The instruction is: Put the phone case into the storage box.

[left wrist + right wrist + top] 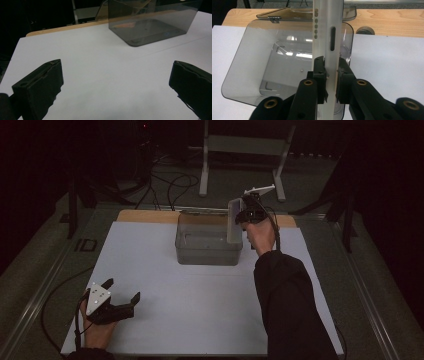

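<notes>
No writing or brand can be read on anything here. The right claw (pixel 331 72) is clamped on the edge of a white flat device (pixel 327 32), held upright on its edge over the right end of the clear smoky plastic bin (pixel 208 242), whose lid (pixel 294 13) lies open behind it. The right hand (pixel 260 236) reaches forward from a dark sleeve (pixel 287 305), just right of the bin. The left claw (pixel 121 290) rests well in front of the bin on the desk (pixel 200 310), jaws spread wide with nothing between them.

One clear bin (pixel 208 245), one white flat device (pixel 327 30), two grippers (pixel 121 292) (pixel 331 71).
</notes>
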Demonstrator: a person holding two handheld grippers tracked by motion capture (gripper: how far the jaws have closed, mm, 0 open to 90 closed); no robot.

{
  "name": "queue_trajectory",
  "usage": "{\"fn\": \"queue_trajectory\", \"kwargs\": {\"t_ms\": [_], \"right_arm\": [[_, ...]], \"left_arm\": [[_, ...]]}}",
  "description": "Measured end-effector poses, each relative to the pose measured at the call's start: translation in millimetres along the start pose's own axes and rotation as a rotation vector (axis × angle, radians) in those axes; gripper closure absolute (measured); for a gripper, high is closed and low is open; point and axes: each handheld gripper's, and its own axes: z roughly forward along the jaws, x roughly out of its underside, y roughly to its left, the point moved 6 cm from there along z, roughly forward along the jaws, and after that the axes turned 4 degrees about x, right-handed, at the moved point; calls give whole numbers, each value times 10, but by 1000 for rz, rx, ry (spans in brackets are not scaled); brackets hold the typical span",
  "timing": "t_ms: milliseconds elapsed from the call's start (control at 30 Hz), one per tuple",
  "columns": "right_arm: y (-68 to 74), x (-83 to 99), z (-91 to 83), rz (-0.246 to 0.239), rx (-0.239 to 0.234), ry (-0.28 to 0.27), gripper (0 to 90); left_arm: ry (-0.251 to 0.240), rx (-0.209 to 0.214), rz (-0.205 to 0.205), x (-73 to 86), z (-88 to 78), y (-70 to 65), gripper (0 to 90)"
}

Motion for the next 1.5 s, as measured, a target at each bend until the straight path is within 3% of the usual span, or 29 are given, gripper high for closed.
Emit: {"fn": "queue_trajectory", "kwargs": {"t_ms": [1100, 1500], "right_arm": [[-73, 162, 287, -1, 50, 62, 811], [-60, 171, 340, 3, 53, 60, 808]], "left_arm": [[0, 1, -1, 1, -1, 0, 4], [0, 1, -1, 0, -2, -4, 4]]}}
